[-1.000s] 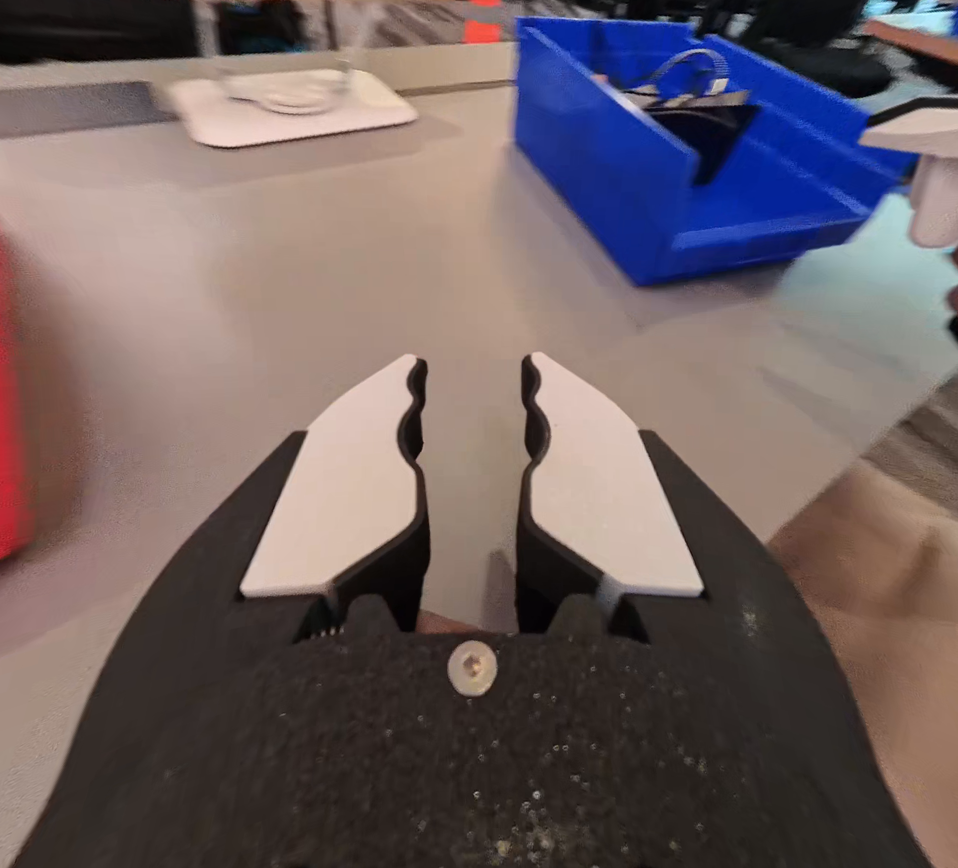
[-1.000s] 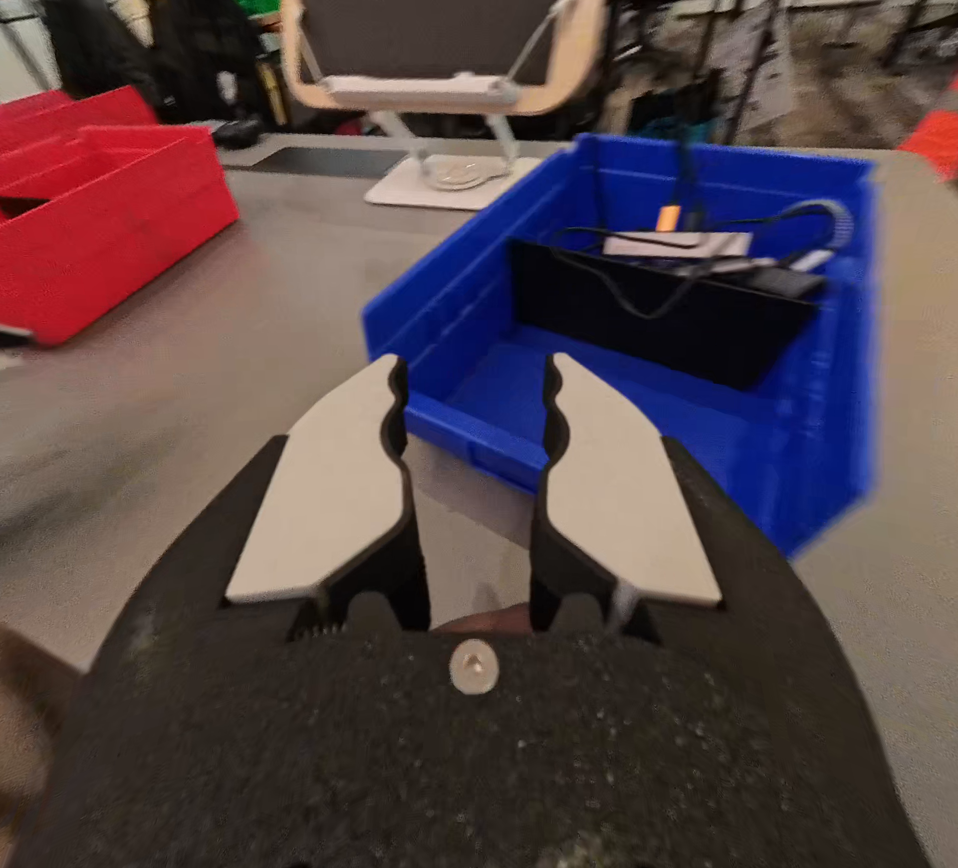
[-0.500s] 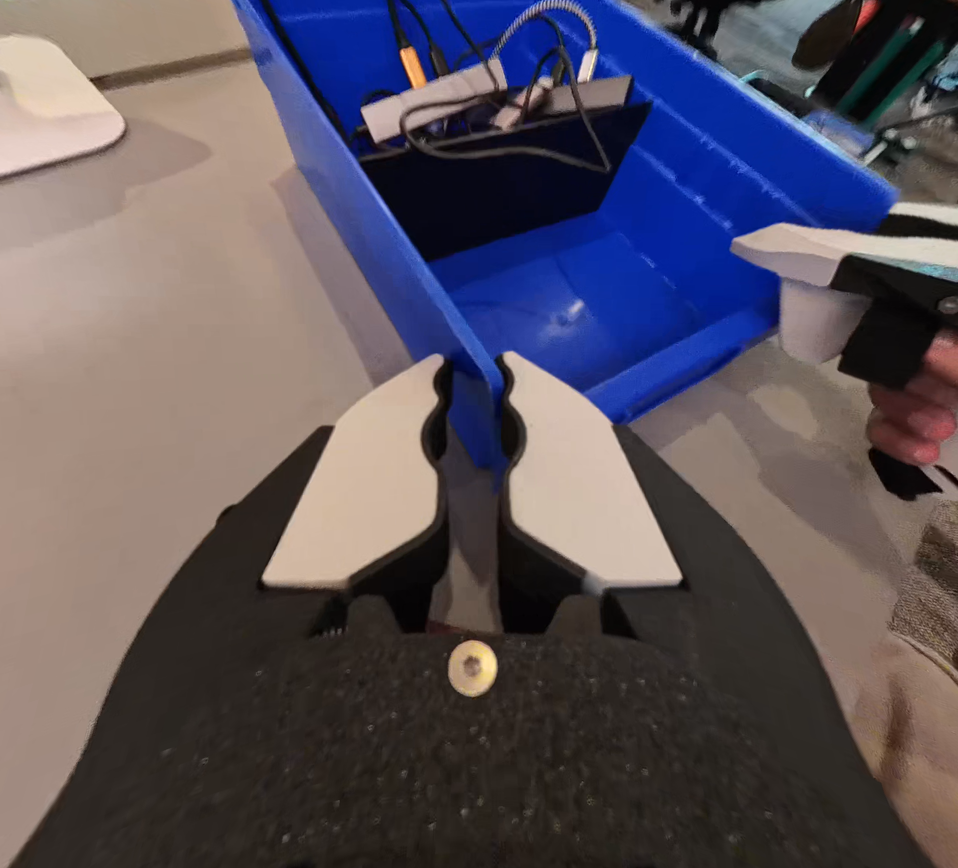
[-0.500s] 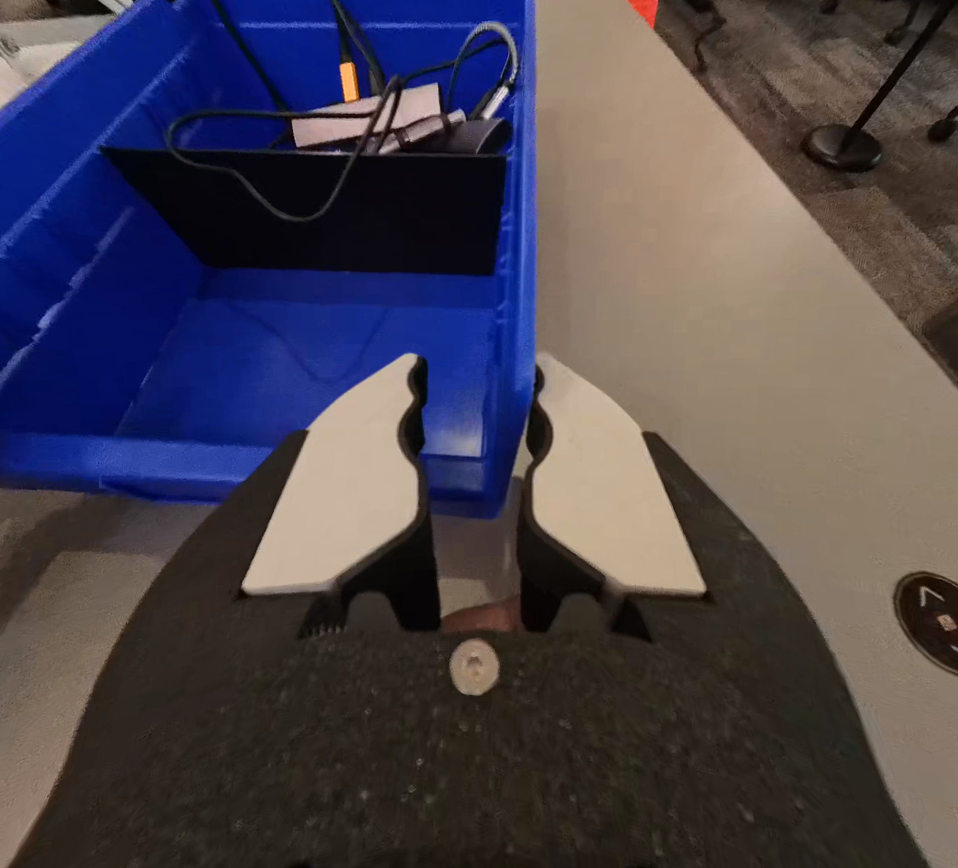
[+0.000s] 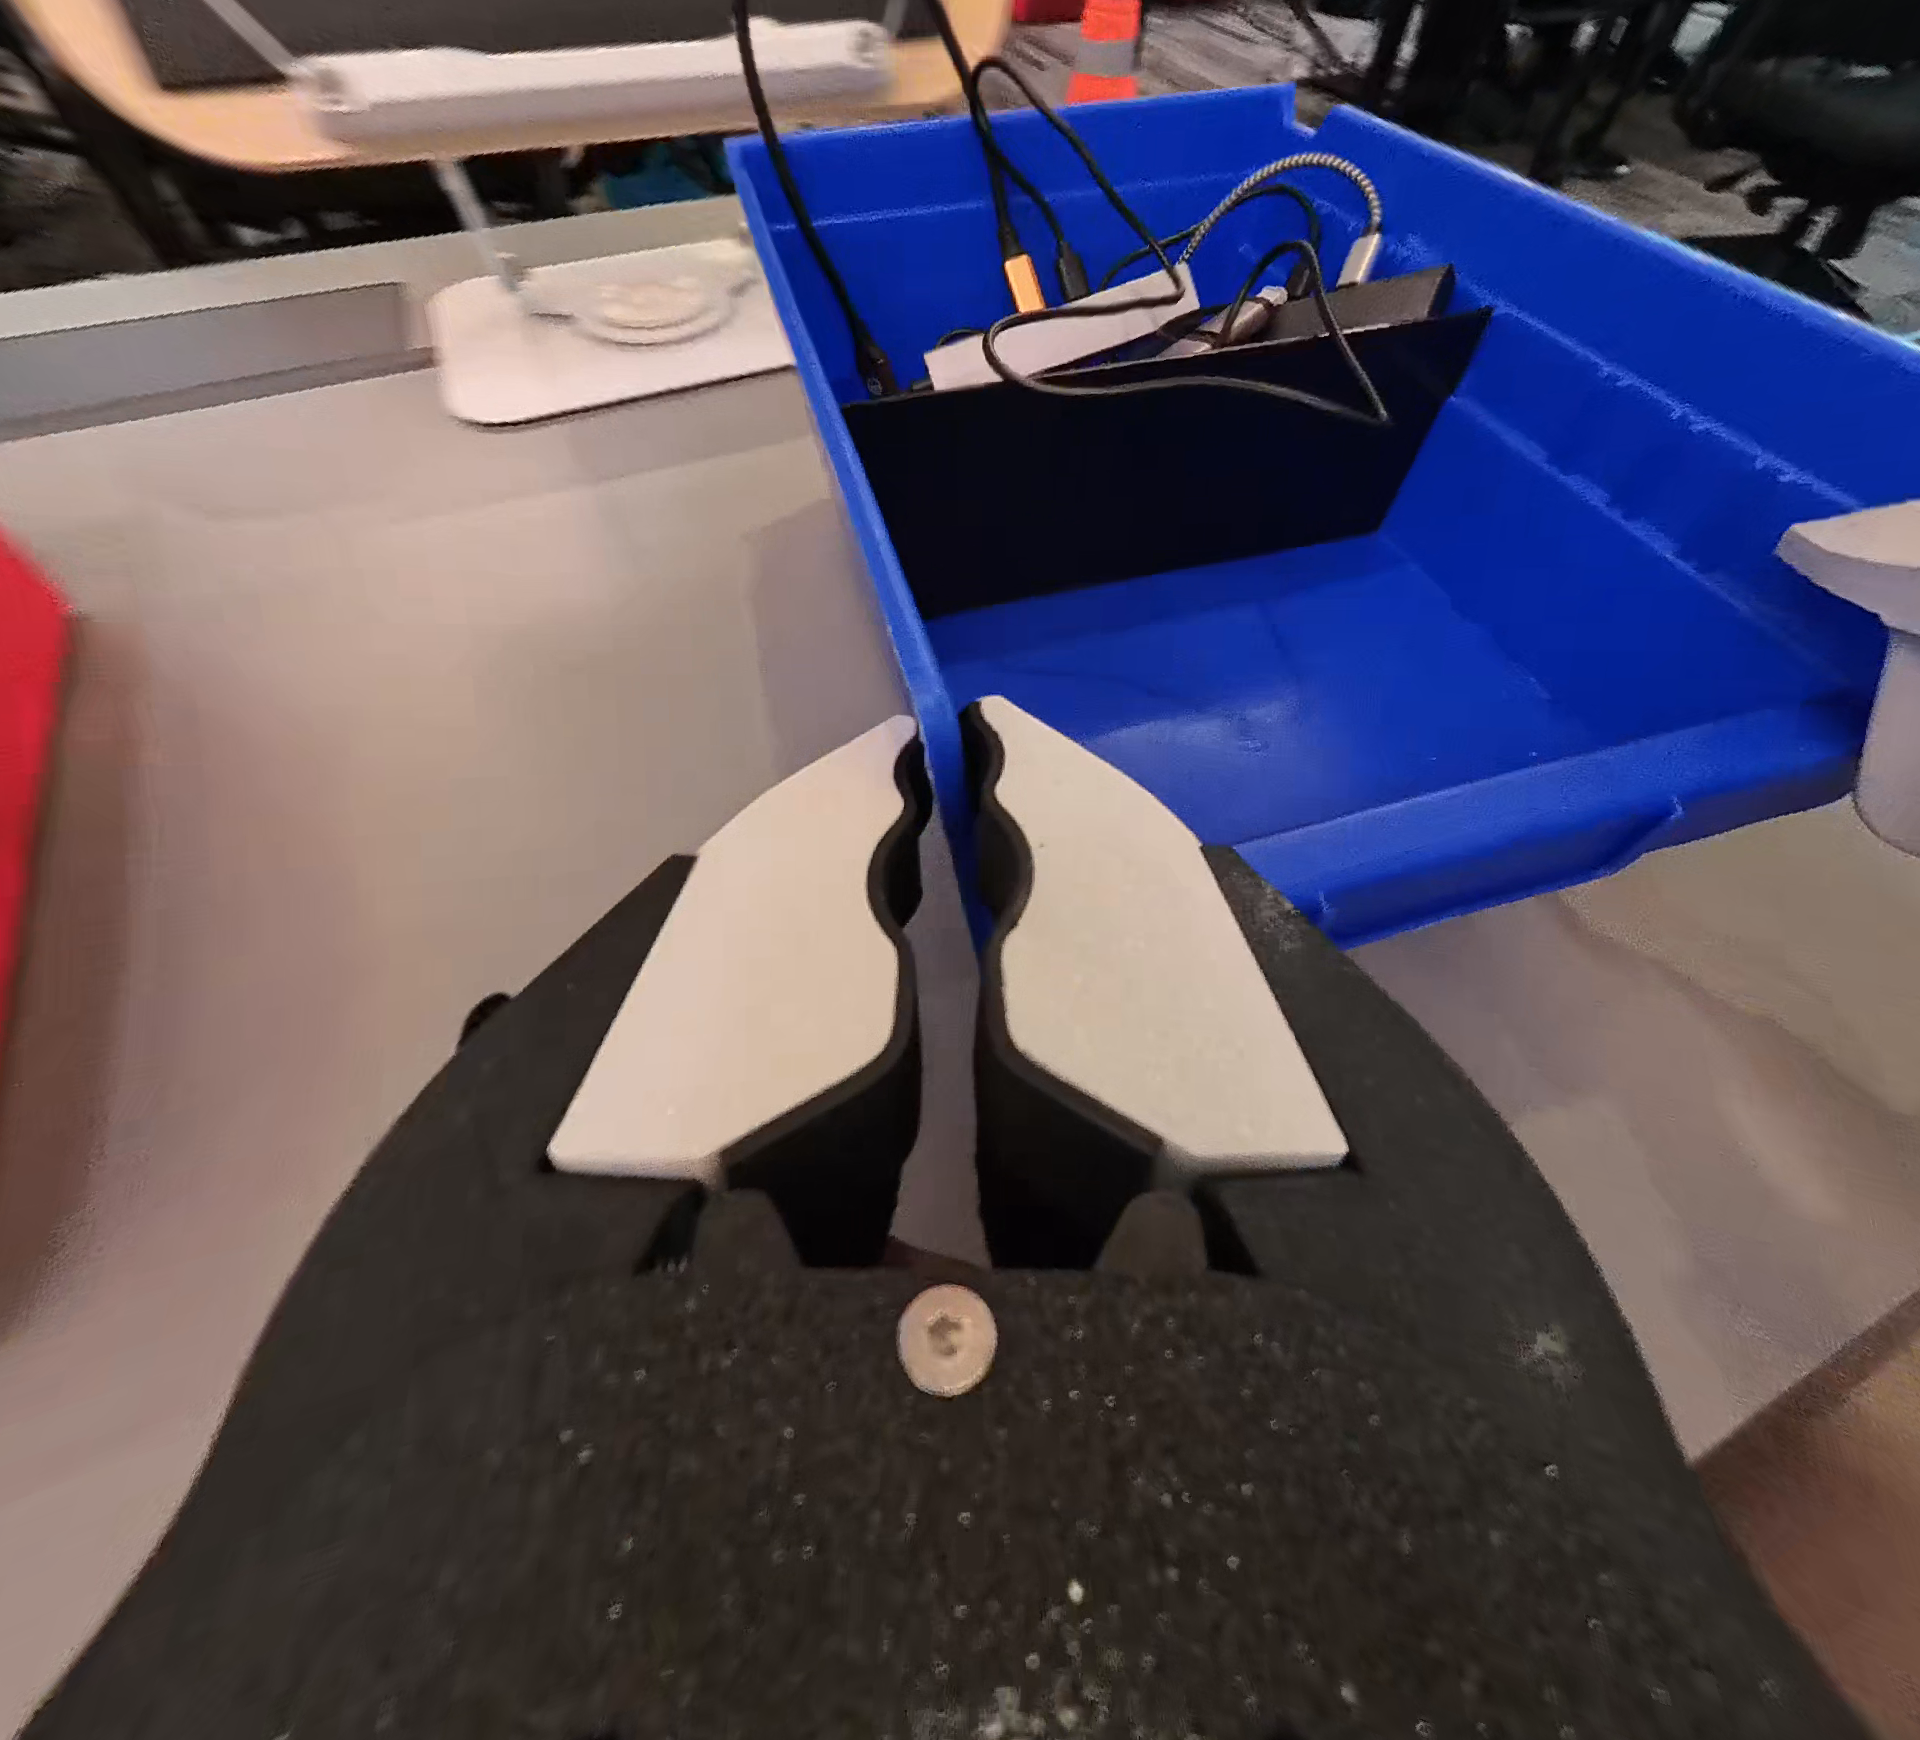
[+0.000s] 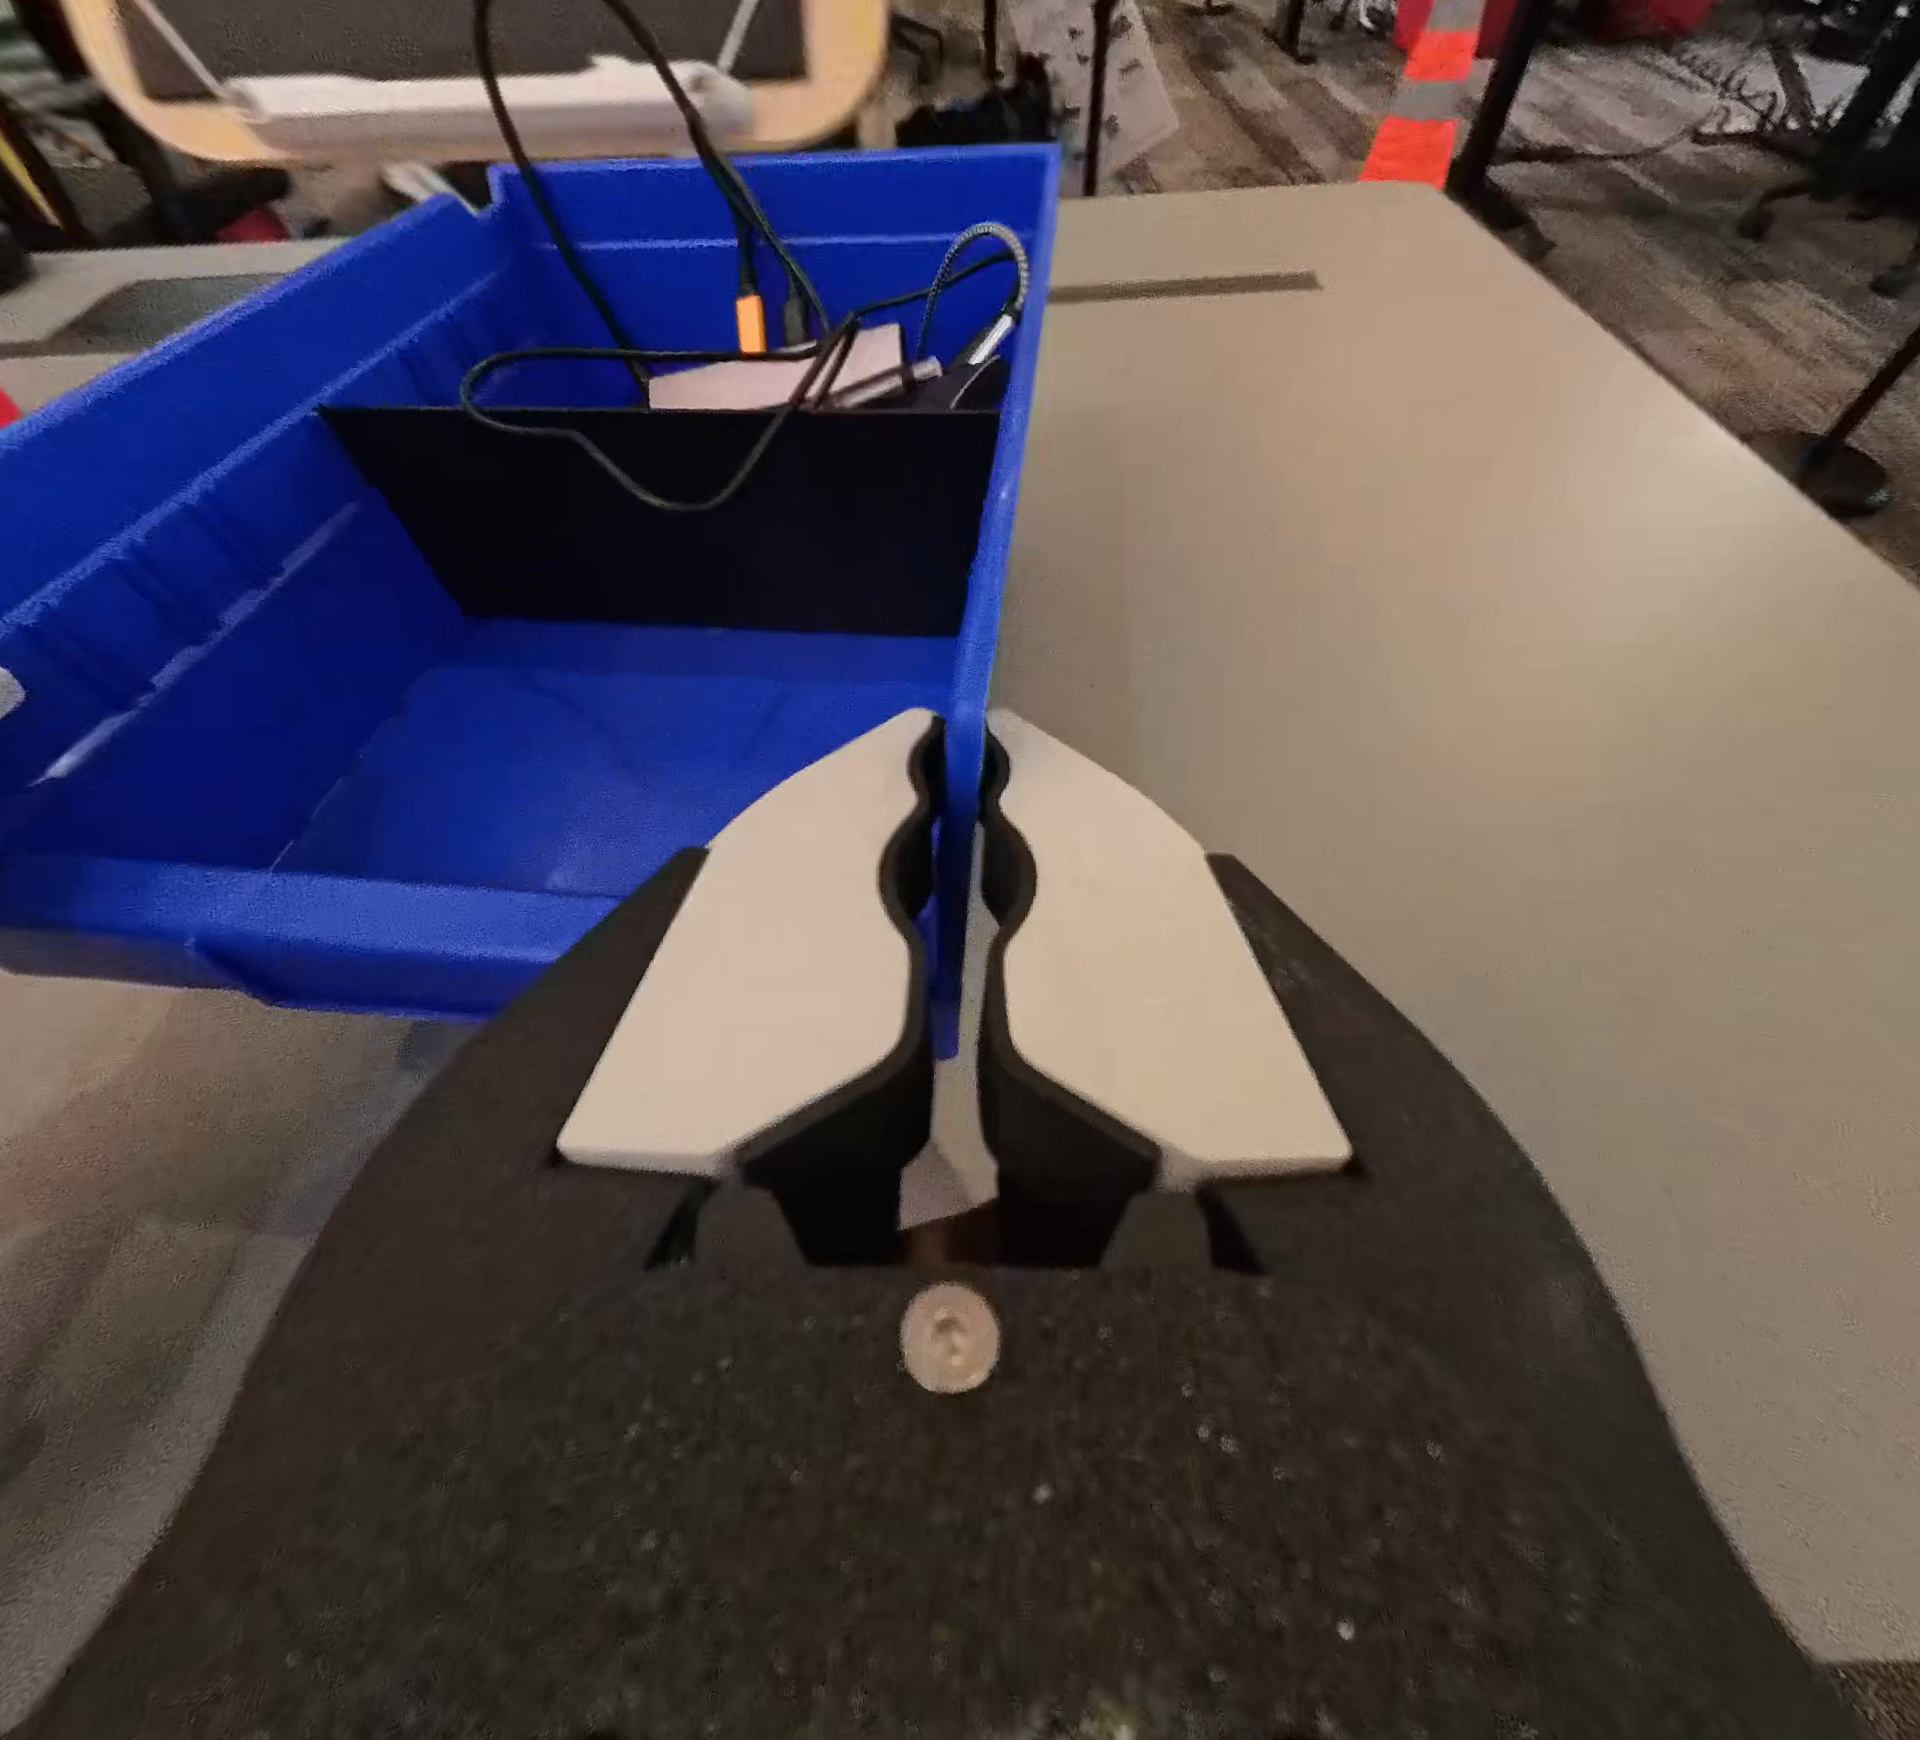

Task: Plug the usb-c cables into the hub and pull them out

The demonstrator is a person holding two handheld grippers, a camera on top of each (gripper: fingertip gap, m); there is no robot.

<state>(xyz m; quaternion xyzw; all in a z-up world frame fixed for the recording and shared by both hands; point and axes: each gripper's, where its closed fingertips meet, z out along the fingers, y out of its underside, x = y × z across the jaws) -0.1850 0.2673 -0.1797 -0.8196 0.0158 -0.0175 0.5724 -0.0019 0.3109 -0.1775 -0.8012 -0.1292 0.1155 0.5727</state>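
Note:
A blue bin (image 5: 1621, 402) stands on the grey table. Behind its black divider (image 5: 1143, 464) lie a silver hub (image 5: 1060, 329), a dark hub (image 5: 1382, 303) and several cables, one with an orange plug (image 5: 1023, 277) and one braided (image 5: 1299, 178). My left gripper (image 5: 940, 740) is shut on the bin's left wall near the front corner. My right gripper (image 6: 961, 724) is shut on the bin's (image 6: 208, 402) right wall near the front corner. The hub (image 6: 727, 386) and orange plug (image 6: 750, 324) also show in the right wrist view. The right gripper's finger (image 5: 1860, 563) shows at the left view's right edge.
A wood-framed screen on a white base (image 5: 613, 340) stands behind the bin. A red bin (image 5: 26, 703) is at the far left. An orange cone (image 6: 1444, 49) stands on the floor beyond the table. The table's right edge (image 6: 1766, 464) runs close to the bin. Some 20 cm of space lies between my two pairs of fingers.
Both grippers moved from open over the table to straddling the bin's side walls, and have now closed on them. Both views now look more level across the bin.

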